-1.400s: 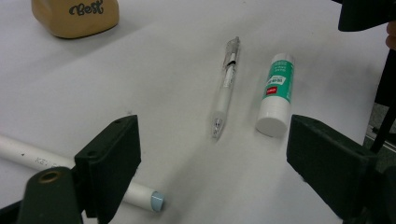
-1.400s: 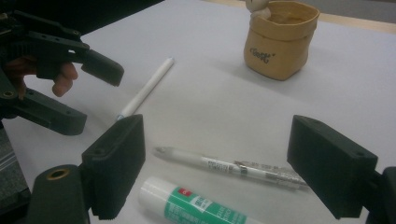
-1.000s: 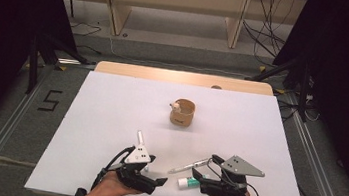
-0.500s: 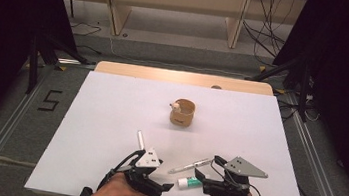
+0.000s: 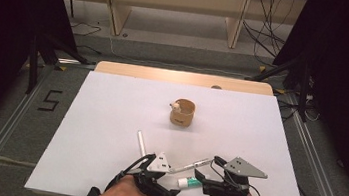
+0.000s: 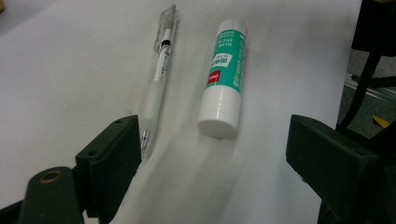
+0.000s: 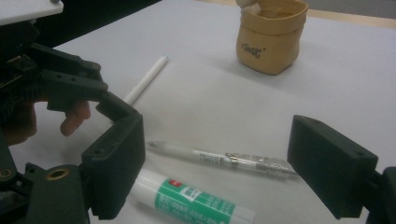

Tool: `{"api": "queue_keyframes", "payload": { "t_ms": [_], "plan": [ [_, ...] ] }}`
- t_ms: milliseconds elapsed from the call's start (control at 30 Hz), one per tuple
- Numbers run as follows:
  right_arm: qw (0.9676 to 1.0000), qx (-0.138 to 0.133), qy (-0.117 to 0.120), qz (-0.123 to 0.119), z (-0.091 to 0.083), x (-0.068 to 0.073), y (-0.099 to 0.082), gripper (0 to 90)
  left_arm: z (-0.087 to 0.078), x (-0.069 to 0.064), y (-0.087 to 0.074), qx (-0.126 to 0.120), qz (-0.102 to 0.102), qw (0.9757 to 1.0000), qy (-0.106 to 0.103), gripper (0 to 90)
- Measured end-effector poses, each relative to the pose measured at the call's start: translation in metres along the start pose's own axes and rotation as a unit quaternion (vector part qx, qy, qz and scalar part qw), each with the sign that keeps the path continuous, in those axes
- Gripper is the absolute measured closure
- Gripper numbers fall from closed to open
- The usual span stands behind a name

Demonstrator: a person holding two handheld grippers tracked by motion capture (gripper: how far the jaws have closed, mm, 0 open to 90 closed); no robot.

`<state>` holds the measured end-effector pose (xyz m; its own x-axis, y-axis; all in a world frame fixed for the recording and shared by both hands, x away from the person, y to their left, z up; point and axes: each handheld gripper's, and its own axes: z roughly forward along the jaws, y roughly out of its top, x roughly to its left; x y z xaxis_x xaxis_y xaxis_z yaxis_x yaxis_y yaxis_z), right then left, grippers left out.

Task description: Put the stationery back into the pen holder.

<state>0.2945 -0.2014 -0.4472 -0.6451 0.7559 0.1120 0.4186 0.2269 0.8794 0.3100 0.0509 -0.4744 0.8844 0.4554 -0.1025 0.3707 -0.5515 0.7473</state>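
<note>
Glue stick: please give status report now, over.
Both hand-held grippers open: left, right. Glue stick lies flat on table, between left jaws, ungripped. Pen lies close beside it, against one left jaw.

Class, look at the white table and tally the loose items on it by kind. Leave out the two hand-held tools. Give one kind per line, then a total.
Pens: 1
Glue sticks: 1
Plain white sticks: 1
Tan pouches: 1
Total: 4

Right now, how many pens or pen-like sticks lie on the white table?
2. A clear pen lies between the two hand-held grippers, beside the glue stick. A white stick lies just beyond the left hand-held gripper. The pouch may hide more.
</note>
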Motion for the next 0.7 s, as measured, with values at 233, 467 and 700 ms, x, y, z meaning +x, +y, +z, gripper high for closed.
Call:
{"api": "queue_keyframes", "payload": {
  "t_ms": [233,467,700],
  "plan": [
    [1.0,-0.001,0.0,0.001,0.0,-0.002,-0.001,20.1,0.008,0.0,0.004,0.011,0.009,0.9999,-0.002,19.1],
    [1.0,0.0,-0.001,0.001,0.0,-0.003,-0.001,20.1,0.015,-0.002,0.007,0.016,0.019,0.9997,-0.001,21.8],
    [1.0,-0.003,-0.003,-0.002,-0.002,-0.002,-0.001,20.1,0.022,-0.003,0.008,0.024,0.032,0.9992,-0.001,26.2]
  ]
}}
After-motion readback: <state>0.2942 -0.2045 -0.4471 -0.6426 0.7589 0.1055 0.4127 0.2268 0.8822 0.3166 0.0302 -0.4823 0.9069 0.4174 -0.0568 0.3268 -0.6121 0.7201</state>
